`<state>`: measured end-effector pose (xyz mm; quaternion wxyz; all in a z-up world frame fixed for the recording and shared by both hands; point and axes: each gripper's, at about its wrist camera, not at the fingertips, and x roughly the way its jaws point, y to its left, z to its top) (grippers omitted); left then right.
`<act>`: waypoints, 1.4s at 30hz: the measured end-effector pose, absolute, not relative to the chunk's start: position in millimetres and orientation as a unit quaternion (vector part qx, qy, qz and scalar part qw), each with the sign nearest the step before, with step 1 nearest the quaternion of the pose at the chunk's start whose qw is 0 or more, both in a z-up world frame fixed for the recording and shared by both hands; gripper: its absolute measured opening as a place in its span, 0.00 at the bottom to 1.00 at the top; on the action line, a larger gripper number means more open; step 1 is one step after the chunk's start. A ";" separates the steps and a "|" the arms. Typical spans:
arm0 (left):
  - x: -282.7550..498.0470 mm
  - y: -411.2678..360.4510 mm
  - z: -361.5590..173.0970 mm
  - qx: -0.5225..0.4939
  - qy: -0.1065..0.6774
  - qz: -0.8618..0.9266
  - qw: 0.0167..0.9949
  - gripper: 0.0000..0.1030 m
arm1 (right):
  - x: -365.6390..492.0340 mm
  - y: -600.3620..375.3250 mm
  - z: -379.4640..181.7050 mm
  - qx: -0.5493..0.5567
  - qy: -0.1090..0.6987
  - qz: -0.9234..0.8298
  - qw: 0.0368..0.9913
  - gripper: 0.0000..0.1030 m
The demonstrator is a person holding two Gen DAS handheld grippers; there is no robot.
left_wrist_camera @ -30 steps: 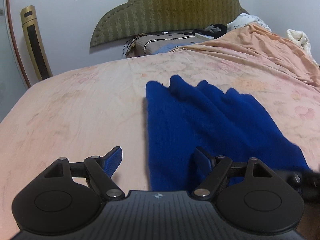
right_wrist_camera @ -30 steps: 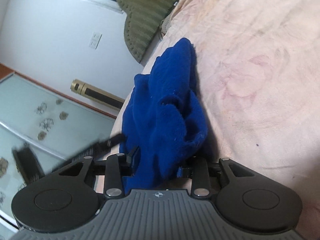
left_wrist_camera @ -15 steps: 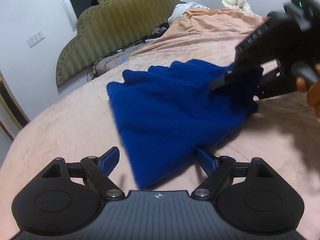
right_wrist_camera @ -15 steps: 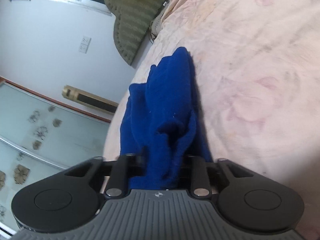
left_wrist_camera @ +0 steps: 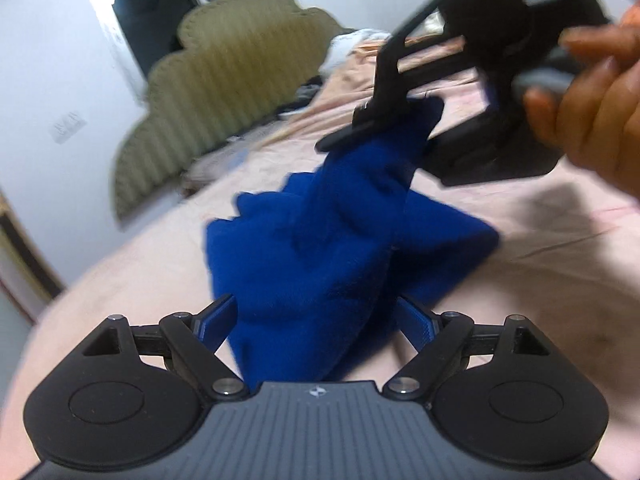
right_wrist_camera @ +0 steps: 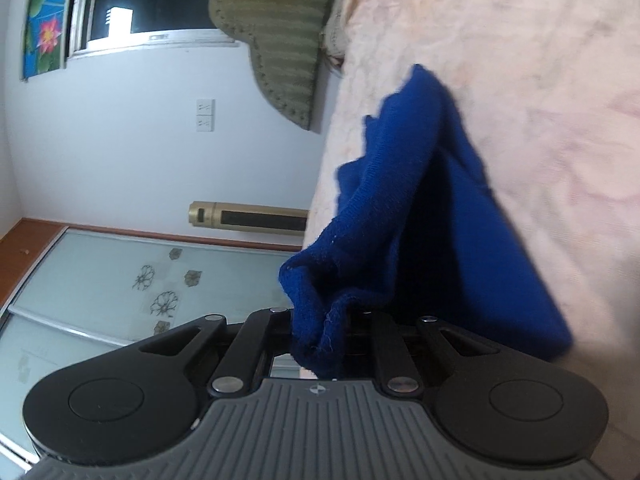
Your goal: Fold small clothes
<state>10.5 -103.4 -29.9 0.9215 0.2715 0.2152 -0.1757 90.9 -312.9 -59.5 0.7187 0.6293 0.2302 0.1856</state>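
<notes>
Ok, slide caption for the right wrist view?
Right gripper shut on blue garment, lifting one end off the pink bedsheet.

No readable text, labels, brands or numbers anywhere.

Right gripper fingertips buried in blue garment, left view motion-blurred, hand cropped

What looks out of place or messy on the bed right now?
The blue garment is bunched, not flat: the right claw pinches one edge and lifts it off the pink bedsheet, while the open left claw straddles its near end.
</notes>
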 end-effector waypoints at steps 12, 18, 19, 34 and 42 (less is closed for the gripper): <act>55.4 -30.8 -34.2 0.114 0.300 -0.046 0.946 0.85 | 72.3 -312.5 -80.5 0.535 0.299 0.120 0.781 0.15; 56.8 -18.6 -41.3 0.101 0.311 -0.045 0.944 0.85 | 67.0 -321.4 -86.9 0.544 0.297 0.113 0.777 0.37; 54.0 -16.7 -41.5 0.098 0.313 -0.046 0.943 0.85 | 67.7 -325.1 -83.8 0.542 0.289 0.112 0.781 0.45; 44.1 -24.2 -46.6 0.122 0.301 -0.033 0.945 0.85 | 181.7 -337.3 -59.1 0.453 0.314 0.141 0.822 0.19; 43.4 -32.2 -48.0 0.139 0.297 -0.032 0.944 0.85 | 204.8 -327.7 -34.6 0.344 0.338 0.128 0.867 0.27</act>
